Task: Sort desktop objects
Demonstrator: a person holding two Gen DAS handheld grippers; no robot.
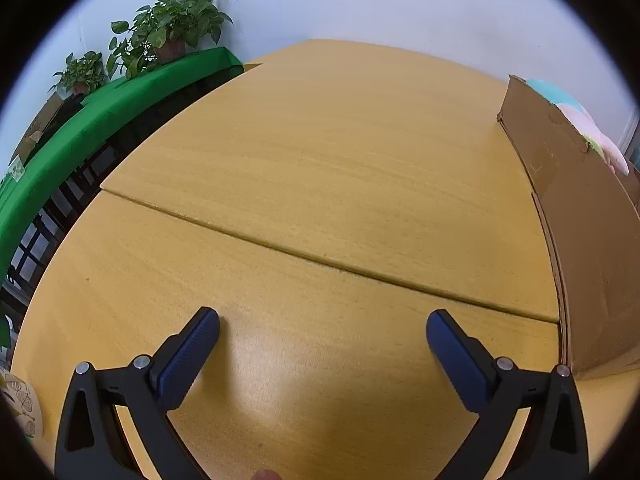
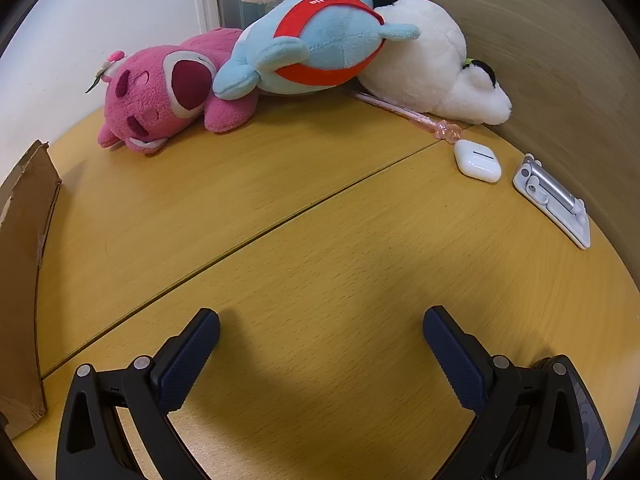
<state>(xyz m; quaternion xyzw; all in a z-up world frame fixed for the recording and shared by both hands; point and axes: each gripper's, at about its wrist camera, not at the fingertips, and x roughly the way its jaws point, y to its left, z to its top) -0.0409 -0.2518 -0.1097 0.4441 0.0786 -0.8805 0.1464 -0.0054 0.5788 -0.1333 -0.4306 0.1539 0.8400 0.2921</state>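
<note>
Ahead-right of right gripper (image 2: pixel 321 322): earbud case (image 2: pixel 477 160), long axis crosswise, well apart. Right nearer; left gripper (image 1: pixel 322 324) faces bare desk (image 1: pixel 320 160). Both wide open, empty.

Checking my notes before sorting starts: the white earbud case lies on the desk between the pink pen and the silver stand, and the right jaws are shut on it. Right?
Not quite. The right gripper is open and empty. The right wrist view shows the white earbud case lying untouched between the pink pen and the silver stand.
</note>
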